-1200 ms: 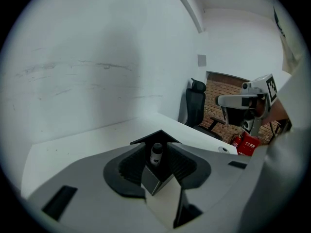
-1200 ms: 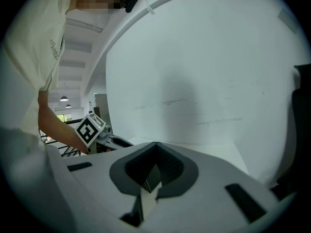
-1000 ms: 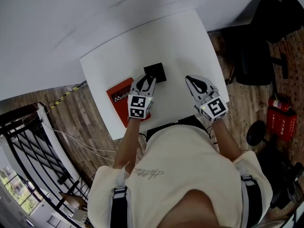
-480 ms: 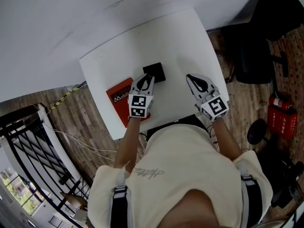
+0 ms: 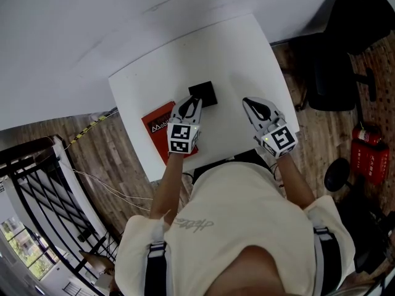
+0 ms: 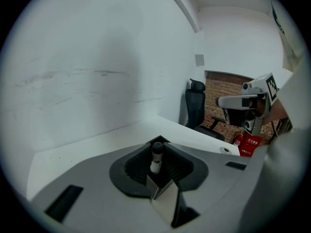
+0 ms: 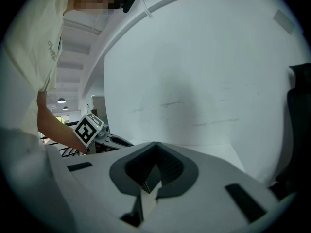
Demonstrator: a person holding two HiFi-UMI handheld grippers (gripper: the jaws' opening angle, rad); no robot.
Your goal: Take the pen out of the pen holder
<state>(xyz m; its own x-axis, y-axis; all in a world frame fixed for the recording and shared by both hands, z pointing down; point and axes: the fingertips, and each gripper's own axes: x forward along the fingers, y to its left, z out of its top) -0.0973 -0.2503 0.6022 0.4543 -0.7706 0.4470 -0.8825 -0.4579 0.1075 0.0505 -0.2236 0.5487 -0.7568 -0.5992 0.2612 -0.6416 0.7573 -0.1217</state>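
Observation:
A black square pen holder (image 5: 204,94) stands in the middle of the white table (image 5: 247,48). My left gripper (image 5: 195,102) reaches its near edge. In the left gripper view the jaws (image 6: 158,147) are closed in on a white pen (image 6: 155,159) with a black cap, which stands upright between the pads. The holder itself is mostly hidden behind the jaws there. My right gripper (image 5: 250,102) hovers over bare table to the right of the holder. Its jaws (image 7: 155,145) are together with nothing between them.
A red book (image 5: 158,123) lies under the left gripper's body at the table's left front. A black office chair (image 5: 333,66) and a red fire extinguisher (image 5: 368,154) stand on the wooden floor to the right. A black railing (image 5: 37,190) runs at the left.
The left gripper's jaws have narrowed from spread wide to close together at the pen holder. The right gripper has kept still.

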